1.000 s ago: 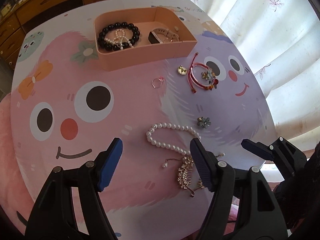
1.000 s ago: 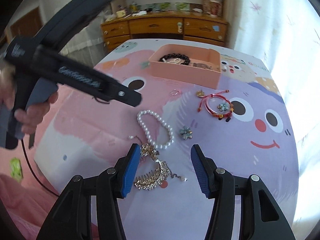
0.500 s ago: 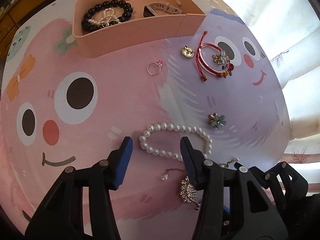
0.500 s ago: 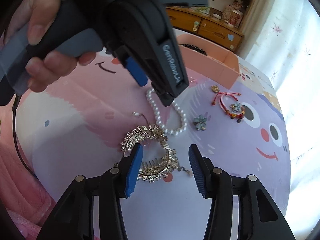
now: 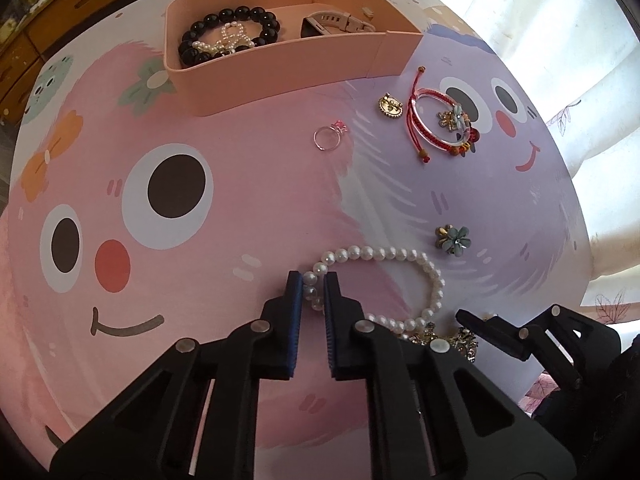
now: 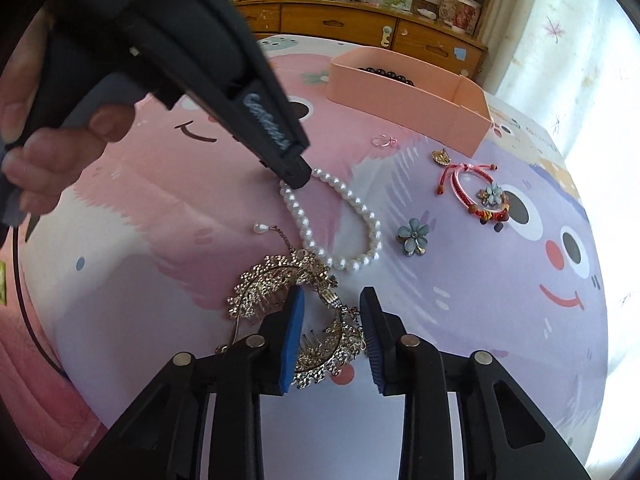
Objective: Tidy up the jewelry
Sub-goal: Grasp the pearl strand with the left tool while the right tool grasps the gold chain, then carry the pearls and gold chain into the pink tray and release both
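My left gripper (image 5: 313, 280) is shut on the near-left end of a white pearl bracelet (image 5: 400, 256) that lies on the cartoon mat; it also shows in the right wrist view (image 6: 294, 174), pinching the pearl bracelet (image 6: 340, 232). My right gripper (image 6: 332, 296) is open, its jaws on either side of a gold rhinestone hair comb (image 6: 280, 292). The right gripper also shows low right in the left wrist view (image 5: 480, 322). A pink box (image 5: 280, 76) at the far side holds a black bead bracelet (image 5: 224, 32), a small pearl piece and a watch (image 5: 336, 24).
On the mat lie a small ring (image 5: 330, 136), a gold charm (image 5: 390, 106), a red cord bracelet (image 5: 440, 124) and a blue flower clip (image 5: 454, 238). A loose pearl drop (image 6: 260, 227) lies near the comb. Wooden drawers (image 6: 360, 28) and curtains stand beyond the table.
My left gripper moved forward and closed onto the pearl bracelet. My right gripper moved forward so that its open jaws flank the hair comb.
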`<state>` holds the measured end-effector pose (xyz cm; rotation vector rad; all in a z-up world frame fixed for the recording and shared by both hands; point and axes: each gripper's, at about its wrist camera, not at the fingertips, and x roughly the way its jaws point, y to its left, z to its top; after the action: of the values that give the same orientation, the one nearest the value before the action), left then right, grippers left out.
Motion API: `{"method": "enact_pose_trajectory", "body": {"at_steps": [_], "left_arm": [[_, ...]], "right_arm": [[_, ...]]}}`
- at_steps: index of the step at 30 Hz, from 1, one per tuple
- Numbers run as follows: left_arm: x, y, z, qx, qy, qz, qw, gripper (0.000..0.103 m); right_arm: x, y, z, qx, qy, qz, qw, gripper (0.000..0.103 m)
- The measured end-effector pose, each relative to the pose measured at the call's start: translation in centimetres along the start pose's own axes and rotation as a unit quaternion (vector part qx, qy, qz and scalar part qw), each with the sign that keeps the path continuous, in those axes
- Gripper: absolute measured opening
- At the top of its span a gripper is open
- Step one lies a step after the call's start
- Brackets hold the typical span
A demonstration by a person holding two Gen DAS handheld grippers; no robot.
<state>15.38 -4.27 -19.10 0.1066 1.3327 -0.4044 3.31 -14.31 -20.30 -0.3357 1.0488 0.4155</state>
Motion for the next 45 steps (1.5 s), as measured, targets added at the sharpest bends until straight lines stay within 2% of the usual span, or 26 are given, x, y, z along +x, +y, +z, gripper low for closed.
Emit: {"method": "enact_pose_trajectory", "body": {"at_steps": [1,6,13,25,34,38,45], "left_arm": [[0.0,0.1,-0.1,-0.001,-0.003,-0.001,1.0000,0.005],[-0.3,0.4,-0.4,-0.004,-0.018,-0.001,0.9998,0.005],[-0.4,0.1,-0.6,-0.007,-0.033,-0.004,0.9994,0.005],[-2.8,0.0,-1.1,-0.024,-0.074,0.000,0.9970,0.005],[-7.0,-1.7,-1.1,-0.031,-0.101,0.013,0.9943,0.005],[-9.0,-2.2,-0.7,-0.028,-0.108,0.017,0.9936,0.005],[-13.6,-2.9,1.3,-0.013,-0.154,0.026,0.9876,0.005]], "right_arm": [[0.1,0.0,0.1,-0.005,0.003,-0.001,1.000,0.024],[0.5,0.1,0.5,-0.006,0.007,0.004,1.000,0.023],[-0.5,-0.6,0.8,0.017,-0.015,0.012,1.000,0.021],[-3.5,-2.5,1.5,0.005,-0.042,0.032,0.999,0.019],[-6.7,-4.2,3.1,-0.013,-0.066,0.037,0.997,0.019],[-8.1,-5.2,4.4,-0.023,-0.079,0.024,0.996,0.019],[-10.6,-7.5,7.7,0.012,-0.116,0.017,0.993,0.019]]}}
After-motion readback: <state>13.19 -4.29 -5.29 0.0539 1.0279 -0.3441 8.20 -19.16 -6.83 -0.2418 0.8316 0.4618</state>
